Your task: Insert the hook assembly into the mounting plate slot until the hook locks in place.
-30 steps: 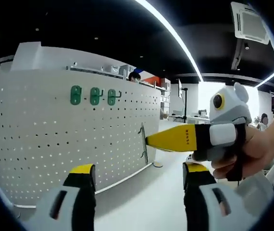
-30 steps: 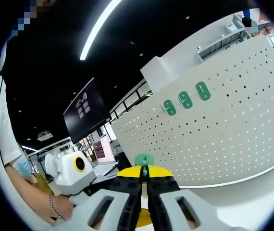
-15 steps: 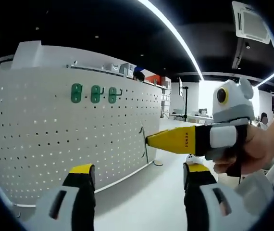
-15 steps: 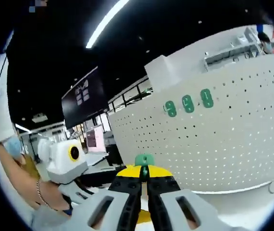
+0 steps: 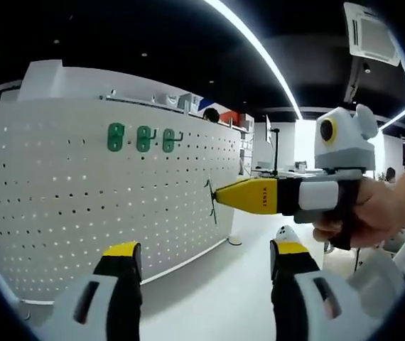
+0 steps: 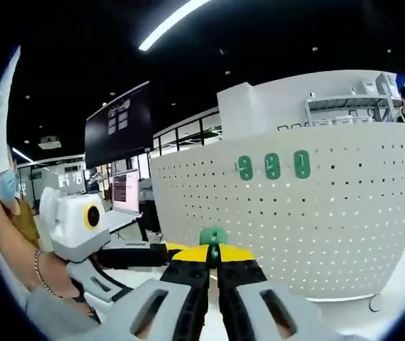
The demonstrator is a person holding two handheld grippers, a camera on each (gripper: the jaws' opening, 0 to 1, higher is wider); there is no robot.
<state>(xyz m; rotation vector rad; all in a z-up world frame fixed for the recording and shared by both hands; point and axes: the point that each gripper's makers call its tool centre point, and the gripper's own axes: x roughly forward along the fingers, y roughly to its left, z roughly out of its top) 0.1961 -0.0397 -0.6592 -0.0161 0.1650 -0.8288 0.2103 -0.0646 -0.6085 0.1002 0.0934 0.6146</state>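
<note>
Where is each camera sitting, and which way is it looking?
Left gripper view: rides on the left gripper, facing the white pegboard; the right gripper reaches in, held by a hand.
Right gripper view: rides on the right gripper, jaws shut on a green hook, facing the pegboard; the left gripper and a wrist show at left.
Both share the pegboard and three green hooks already on it.

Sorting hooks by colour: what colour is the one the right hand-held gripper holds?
Green hook, best seen in the right gripper view.
</note>
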